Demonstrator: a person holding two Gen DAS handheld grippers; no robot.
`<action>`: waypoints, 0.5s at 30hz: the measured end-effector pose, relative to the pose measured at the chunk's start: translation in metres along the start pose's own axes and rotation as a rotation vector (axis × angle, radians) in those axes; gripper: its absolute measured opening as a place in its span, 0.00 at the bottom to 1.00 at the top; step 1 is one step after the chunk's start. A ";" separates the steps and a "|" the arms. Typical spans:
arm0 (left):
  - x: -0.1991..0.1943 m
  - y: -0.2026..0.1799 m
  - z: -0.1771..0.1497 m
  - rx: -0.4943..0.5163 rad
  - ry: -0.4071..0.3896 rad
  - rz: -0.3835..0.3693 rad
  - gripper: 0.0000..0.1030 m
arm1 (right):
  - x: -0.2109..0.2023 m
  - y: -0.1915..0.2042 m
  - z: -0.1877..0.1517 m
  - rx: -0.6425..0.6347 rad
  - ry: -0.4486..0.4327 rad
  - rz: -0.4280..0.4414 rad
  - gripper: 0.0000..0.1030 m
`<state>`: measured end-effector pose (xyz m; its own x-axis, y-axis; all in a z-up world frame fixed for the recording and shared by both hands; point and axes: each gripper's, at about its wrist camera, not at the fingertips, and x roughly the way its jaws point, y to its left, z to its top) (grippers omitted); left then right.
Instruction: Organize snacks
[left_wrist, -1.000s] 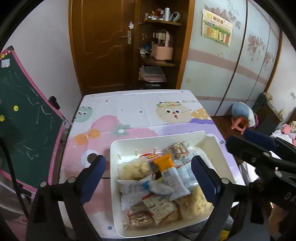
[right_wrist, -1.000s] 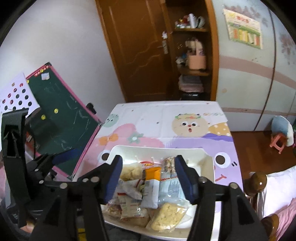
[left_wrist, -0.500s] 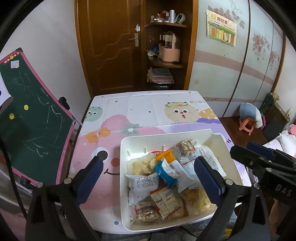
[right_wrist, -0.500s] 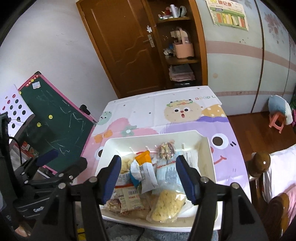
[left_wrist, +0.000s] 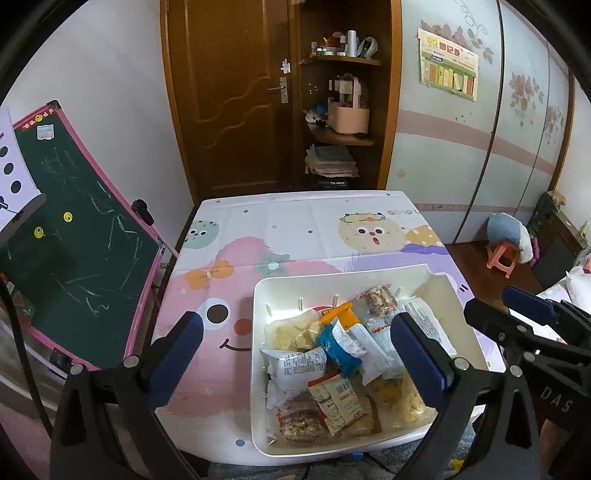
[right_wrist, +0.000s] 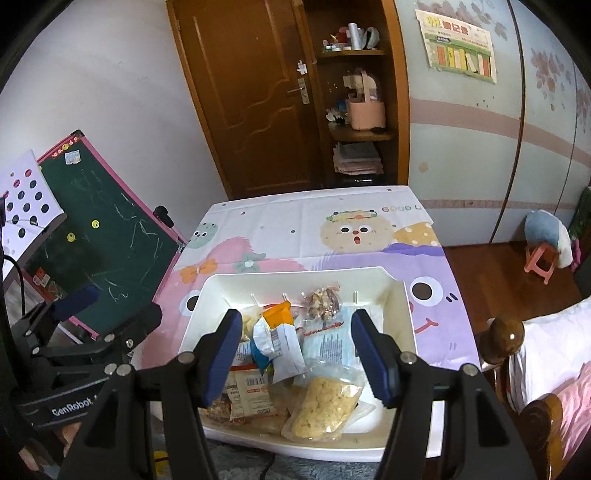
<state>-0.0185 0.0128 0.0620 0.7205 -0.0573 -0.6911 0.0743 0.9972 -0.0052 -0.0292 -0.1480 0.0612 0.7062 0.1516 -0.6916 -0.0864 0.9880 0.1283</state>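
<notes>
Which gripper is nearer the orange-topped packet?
Right. The right gripper frames the orange-topped packet; the left gripper sits farther left, one finger outside the tray.

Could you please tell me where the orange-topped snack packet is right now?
The orange-topped packet lies in the white bin on the cartoon tablecloth, toward the bin's back left in the right wrist view, left of the nut mix bag.
</notes>
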 end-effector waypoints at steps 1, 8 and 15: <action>0.000 0.000 0.000 0.000 0.000 0.001 0.98 | 0.000 0.000 0.000 -0.003 0.000 -0.001 0.60; 0.001 0.001 -0.001 -0.001 0.004 0.005 0.98 | 0.000 0.001 -0.001 -0.005 0.000 -0.005 0.60; 0.003 0.002 -0.003 -0.002 0.011 0.012 0.98 | 0.001 0.001 -0.002 -0.005 0.004 -0.003 0.60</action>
<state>-0.0183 0.0145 0.0580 0.7140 -0.0445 -0.6987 0.0643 0.9979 0.0021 -0.0301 -0.1471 0.0592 0.7039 0.1490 -0.6945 -0.0880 0.9885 0.1229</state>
